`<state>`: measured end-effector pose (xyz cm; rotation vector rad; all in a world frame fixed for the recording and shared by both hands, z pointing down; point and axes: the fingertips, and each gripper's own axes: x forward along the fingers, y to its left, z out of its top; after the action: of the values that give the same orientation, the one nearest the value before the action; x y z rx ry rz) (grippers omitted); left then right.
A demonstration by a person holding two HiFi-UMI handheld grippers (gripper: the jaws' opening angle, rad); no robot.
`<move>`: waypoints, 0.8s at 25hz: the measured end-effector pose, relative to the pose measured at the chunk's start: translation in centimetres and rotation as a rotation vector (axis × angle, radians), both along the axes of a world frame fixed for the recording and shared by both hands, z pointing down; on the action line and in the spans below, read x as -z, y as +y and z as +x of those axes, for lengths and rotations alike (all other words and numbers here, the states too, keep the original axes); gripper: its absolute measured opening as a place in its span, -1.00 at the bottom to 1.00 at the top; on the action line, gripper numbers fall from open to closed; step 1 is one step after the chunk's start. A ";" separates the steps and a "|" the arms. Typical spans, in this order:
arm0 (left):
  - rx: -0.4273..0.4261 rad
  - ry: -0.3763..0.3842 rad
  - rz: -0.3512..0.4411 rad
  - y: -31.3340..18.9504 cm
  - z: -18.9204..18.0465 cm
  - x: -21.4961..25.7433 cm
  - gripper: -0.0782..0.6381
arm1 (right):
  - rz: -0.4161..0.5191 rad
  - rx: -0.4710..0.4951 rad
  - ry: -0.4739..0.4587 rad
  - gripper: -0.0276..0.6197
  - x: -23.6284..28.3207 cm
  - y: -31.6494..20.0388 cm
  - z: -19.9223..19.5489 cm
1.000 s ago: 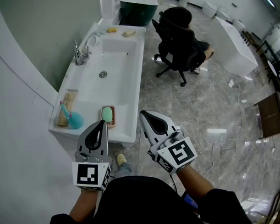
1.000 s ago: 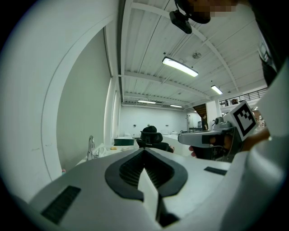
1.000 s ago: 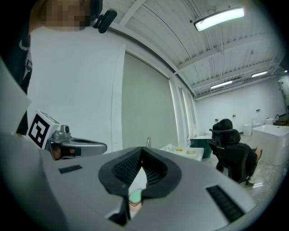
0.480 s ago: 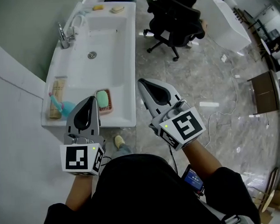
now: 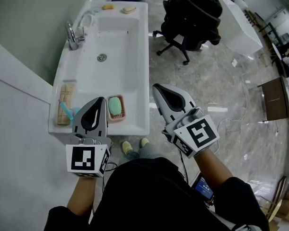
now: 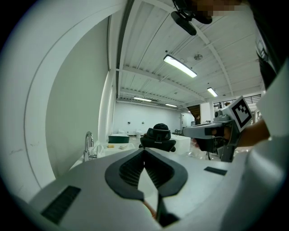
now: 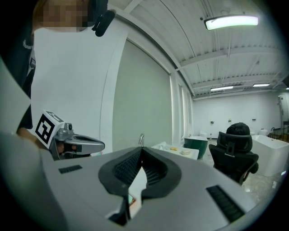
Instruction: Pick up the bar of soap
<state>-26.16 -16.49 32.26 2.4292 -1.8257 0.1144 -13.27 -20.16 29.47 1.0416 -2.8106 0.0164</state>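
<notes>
Bright, even white light falls from ceiling strip lamps (image 7: 230,21) and leaves only faint, soft shadows. The glossy floor (image 5: 218,67) throws back pale streaks of glare. Both gripper views bow strongly, with curved walls and black corners; the head view bends less. The left hand-held gripper (image 6: 144,153) and right hand-held gripper (image 7: 141,151) look soft close to the lens, while the far room is sharper.

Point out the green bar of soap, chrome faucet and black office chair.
green bar of soap (image 5: 115,106), head view, top face
chrome faucet (image 5: 72,35), head view, spout
black office chair (image 5: 186,26), head view, backrest
</notes>
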 end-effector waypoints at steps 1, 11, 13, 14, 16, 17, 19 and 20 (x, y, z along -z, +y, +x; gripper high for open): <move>0.005 -0.008 0.002 -0.1 -0.3 -0.1 -0.76 | 0.001 0.004 -0.004 -0.90 0.0 -0.1 -0.2; -0.095 -0.299 -0.078 -2.5 0.4 -3.9 -0.76 | 0.017 0.062 -0.055 -0.90 0.6 -1.5 -0.2; -0.134 -0.345 -0.115 -3.1 0.9 -4.6 -0.76 | 0.016 0.069 -0.073 -0.90 0.9 -2.1 0.2; -0.154 -0.368 -0.135 -3.4 1.2 -4.9 -0.76 | 0.015 0.072 -0.082 -0.90 1.0 -2.5 0.5; -0.201 -0.423 -0.190 -4.0 1.8 -5.9 -0.76 | 0.016 0.076 -0.099 -0.90 1.2 -3.3 0.8; -0.232 -0.464 -0.230 -4.1 2.1 -6.7 -0.76 | 0.018 0.076 -0.107 -0.90 1.2 -3.6 1.0; -0.302 -0.567 -0.313 -4.1 2.7 -8.5 -0.76 | 0.015 0.078 -0.125 -0.90 1.2 -4.2 1.3; -0.334 -0.613 -0.345 -4.1 3.0 -9.3 -0.76 | 0.013 0.081 -0.131 -0.90 1.2 -4.4 1.3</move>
<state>-23.16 -20.63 41.59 2.5717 -1.3661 1.2047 -11.94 -24.56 28.32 0.9615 -2.9721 0.0595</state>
